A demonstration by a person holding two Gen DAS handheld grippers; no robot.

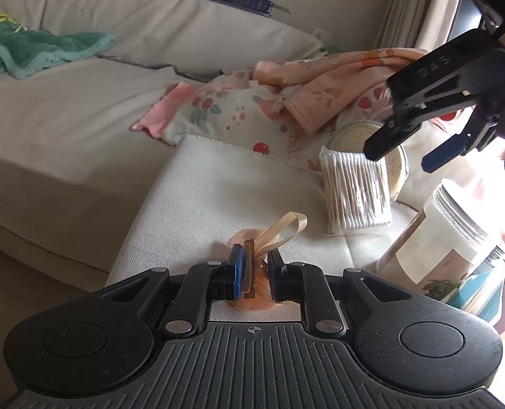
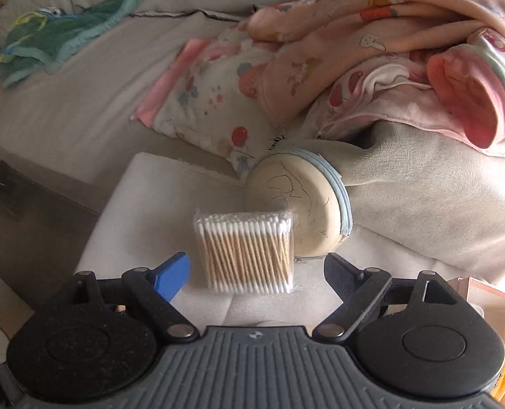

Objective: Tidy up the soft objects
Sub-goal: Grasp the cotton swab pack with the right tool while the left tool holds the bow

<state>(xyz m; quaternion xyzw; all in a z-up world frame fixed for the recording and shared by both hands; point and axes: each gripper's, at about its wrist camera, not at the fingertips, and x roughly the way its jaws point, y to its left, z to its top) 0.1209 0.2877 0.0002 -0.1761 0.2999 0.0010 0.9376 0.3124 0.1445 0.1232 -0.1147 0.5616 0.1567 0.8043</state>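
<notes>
On a pale fabric cushion point(image 1: 218, 187), left gripper point(image 1: 256, 266) clenched on translucent orange ribboned disc point(image 1: 252, 238); right gripper point(image 2: 256, 269) released above wrapped cotton-swab pack point(image 2: 245, 252).

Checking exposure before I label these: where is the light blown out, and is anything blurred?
Left wrist view: glare washes out the right edge behind the jar; the right gripper is dark against it. Right wrist view: even, soft light, cotton swabs sharp, edges bent by the fisheye.

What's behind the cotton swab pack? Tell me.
Directly behind the cotton swab pack leans a round cream zippered case; the pack covers its lower left edge. Farther back lies the pile of pink baby clothes.
</notes>
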